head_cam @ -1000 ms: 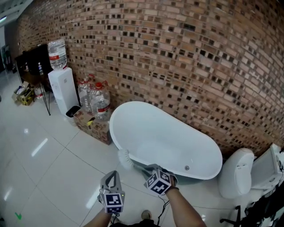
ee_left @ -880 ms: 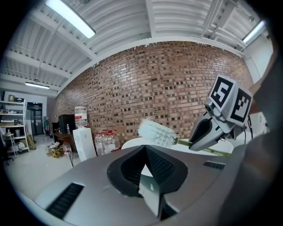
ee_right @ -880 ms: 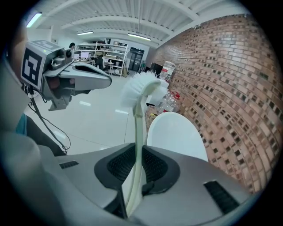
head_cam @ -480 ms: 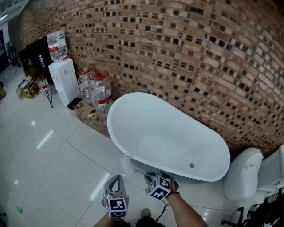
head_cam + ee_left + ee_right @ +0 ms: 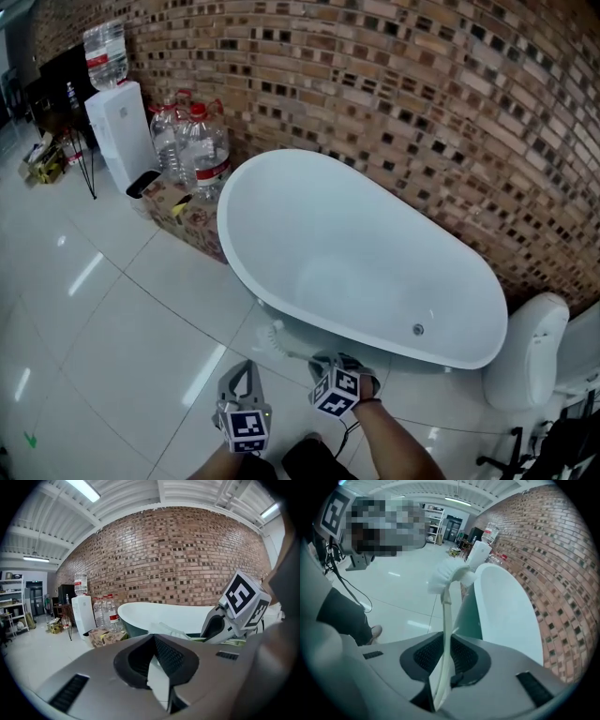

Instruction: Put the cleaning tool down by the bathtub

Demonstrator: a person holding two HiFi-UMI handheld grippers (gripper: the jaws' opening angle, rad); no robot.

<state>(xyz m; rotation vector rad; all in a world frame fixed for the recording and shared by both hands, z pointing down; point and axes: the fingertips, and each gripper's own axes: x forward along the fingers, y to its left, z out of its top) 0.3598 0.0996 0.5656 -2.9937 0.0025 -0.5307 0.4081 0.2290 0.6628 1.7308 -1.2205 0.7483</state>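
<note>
Two tongs are working low over the glossy white floor (image 5: 122,328) in front of the bathtub (image 5: 246,279). The right tongs (image 5: 325,362) are clamping the thin handle of the white cleaning brush (image 5: 273,337) near its end. The left tongs (image 5: 246,367) are sitting closed on nothing, just to the left.

The brush head is hanging close under the tub's overhanging rim. Whether it is touching the floor yet, I cannot tell.

Several things are threatening to go wrong:
- The handle is slim and gripped far from the bristle head, so it is likely pivoting easily between the pads if the head bumps anything.
- The head is passing so near the tub's outer wall that it is risking catching under the rim and twisting the tool out of line.
- If the right tongs are releasing while the head is off the tile, the brush is probably dropping, bouncing on the hard floor and rolling under the tub or away from it.
- The idle left tongs are standing near enough to be knocking the handle on the way out.

Against a second ago, both tongs are sitting lower and the tub is filling more of the head view. The brush head, then beside the rim, is now lying below it and nearer the floor. The right grip on the handle is looking unchanged.
</note>
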